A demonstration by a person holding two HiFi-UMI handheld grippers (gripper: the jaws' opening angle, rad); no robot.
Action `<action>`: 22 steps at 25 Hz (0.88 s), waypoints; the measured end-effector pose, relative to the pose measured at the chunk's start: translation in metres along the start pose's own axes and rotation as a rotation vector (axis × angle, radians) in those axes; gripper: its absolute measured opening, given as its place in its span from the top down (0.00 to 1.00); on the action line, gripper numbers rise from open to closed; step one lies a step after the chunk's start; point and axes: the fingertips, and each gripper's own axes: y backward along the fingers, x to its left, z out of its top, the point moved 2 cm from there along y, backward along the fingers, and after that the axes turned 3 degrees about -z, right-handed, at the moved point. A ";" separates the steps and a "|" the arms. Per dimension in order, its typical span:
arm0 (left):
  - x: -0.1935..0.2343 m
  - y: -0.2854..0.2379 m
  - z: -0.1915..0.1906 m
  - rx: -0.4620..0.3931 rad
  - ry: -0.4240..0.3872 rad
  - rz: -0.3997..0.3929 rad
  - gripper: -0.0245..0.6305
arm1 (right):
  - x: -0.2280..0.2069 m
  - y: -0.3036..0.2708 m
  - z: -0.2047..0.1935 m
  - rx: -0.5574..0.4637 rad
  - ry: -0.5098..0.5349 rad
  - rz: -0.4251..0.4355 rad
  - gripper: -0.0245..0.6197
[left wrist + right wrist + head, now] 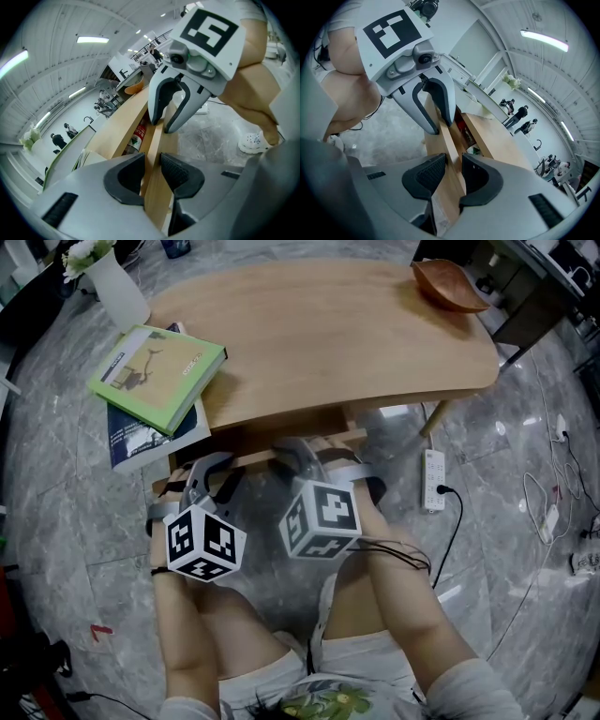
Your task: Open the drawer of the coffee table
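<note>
Jaws of left gripper (151, 165) pinch top edge of drawer front (157, 201); I read both pads against wood. Right gripper (452, 165) likewise, jaws clamped on same panel, just beside left one. Drawer front sits below worktop (328, 334), out by a crack; red container (137, 136) shows in gap. Two books (155, 381) stacked at worktop's left corner, lower one overhanging edge. Wooden dish (448, 285) at far right corner.

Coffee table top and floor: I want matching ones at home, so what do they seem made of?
The coffee table top looks like light wood or veneer, matt finish: warm tan, faint grain. The floor looks like polished grey marble or marble-look tile: pale veins, straight joints, light reflections.
</note>
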 end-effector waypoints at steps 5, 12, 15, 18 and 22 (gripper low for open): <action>-0.002 0.001 0.000 -0.005 0.004 -0.010 0.79 | 0.002 0.001 0.000 0.009 -0.003 0.010 0.79; -0.001 0.001 0.001 -0.006 0.007 0.002 0.79 | 0.002 0.001 0.001 0.050 0.014 -0.016 0.79; -0.002 0.002 0.000 -0.004 0.012 0.004 0.79 | 0.003 0.001 0.001 0.044 0.009 -0.018 0.79; -0.004 0.003 0.001 -0.005 0.015 0.008 0.79 | 0.004 0.003 0.001 0.032 0.004 -0.010 0.79; -0.004 0.003 0.001 -0.007 0.022 0.005 0.79 | 0.004 0.003 0.000 0.031 0.003 -0.004 0.79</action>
